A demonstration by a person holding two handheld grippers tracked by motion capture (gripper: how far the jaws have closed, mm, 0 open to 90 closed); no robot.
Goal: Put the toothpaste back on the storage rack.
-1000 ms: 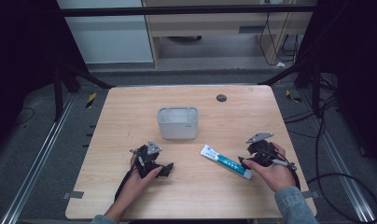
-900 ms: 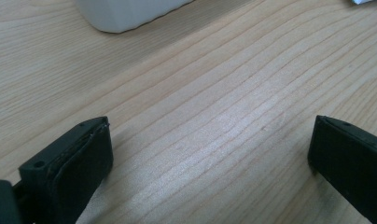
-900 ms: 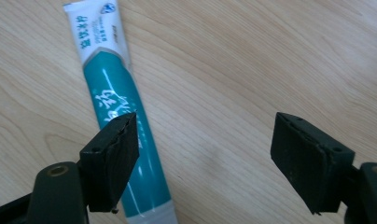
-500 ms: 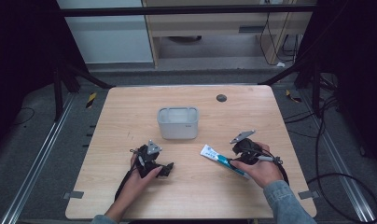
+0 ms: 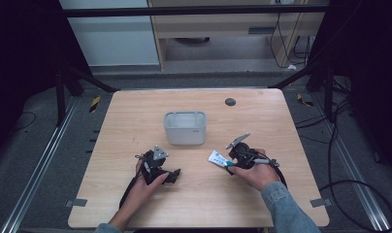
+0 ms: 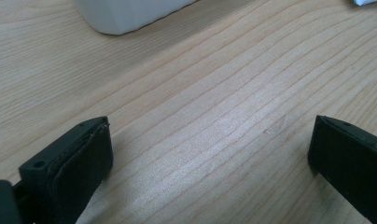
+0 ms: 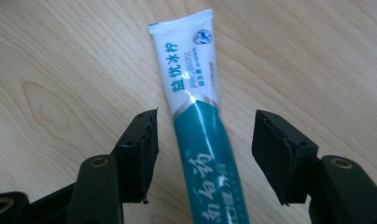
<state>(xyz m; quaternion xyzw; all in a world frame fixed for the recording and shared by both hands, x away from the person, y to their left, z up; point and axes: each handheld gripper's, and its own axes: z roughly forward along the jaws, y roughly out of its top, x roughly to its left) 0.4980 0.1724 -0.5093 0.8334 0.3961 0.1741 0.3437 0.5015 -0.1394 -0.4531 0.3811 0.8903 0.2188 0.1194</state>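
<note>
The right gripper (image 7: 203,158), jaws closing around the tube (image 7: 200,135) without touching yet, may squeeze off-centre and skew it.

The high view looks forward and down over the whole table (image 5: 136,116). Each gripper view sits low, close to the wood. The tub (image 5: 185,127) appears from above and at the left gripper view's top edge (image 6: 130,14).

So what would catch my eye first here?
Probably the teal-and-white tube lying on the wooden table, with the right gripper straddling it, jaws just closing but not yet touching. Behind it stands a white tub, mid-table; the left gripper rests open nearby.
</note>
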